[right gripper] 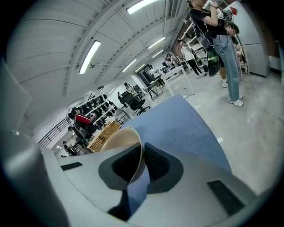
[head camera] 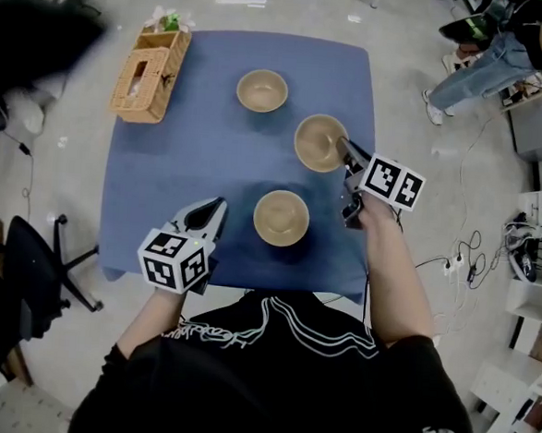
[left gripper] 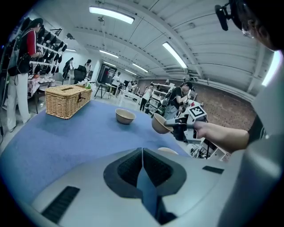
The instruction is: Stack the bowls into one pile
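Three tan bowls are over a blue table (head camera: 163, 176). One bowl (head camera: 261, 90) (left gripper: 125, 116) sits at the far middle. Another bowl (head camera: 281, 217) rests near the front edge; the left gripper view shows only its rim (left gripper: 167, 150). My right gripper (head camera: 343, 149) (right gripper: 142, 155) (left gripper: 177, 126) is shut on the right rim of the third bowl (head camera: 318, 142) (right gripper: 116, 139) (left gripper: 160, 124), which hangs tilted just above the cloth. My left gripper (head camera: 214, 212) (left gripper: 142, 153) hovers at the front left, jaws together and empty, left of the near bowl.
A wicker basket (head camera: 150, 73) (left gripper: 66, 100) stands at the table's far left corner. An office chair (head camera: 37, 259) is on the floor to the left. A person (head camera: 490, 60) sits at the far right, with cables (head camera: 519, 247) on the floor.
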Available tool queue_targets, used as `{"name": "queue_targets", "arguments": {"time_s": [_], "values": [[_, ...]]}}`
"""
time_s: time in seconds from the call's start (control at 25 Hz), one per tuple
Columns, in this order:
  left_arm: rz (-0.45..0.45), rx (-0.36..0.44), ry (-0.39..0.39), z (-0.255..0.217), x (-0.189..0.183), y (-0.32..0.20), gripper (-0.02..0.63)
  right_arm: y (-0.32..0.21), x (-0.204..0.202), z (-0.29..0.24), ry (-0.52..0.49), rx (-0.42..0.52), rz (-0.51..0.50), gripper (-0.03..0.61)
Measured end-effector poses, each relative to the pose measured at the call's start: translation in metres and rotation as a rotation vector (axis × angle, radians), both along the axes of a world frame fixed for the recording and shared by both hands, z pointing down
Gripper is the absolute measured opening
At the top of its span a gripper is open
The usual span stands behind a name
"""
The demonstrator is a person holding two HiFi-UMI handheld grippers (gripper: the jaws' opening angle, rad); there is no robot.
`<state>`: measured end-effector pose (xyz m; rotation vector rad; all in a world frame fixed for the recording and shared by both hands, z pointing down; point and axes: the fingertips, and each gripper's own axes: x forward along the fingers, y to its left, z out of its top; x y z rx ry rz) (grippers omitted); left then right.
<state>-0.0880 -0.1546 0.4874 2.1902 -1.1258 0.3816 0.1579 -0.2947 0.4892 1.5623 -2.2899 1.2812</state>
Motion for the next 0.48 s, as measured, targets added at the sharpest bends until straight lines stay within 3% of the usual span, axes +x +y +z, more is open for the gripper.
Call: {"name": "queue_targets", "arguments": {"time_s": [0.48], "values": [[0.009,0.01,0.047,-0.005,-0.004,0.031,0.031,0.061,-0.025,-0.014,-0.023,0.027,-0.023,0.051]]}}
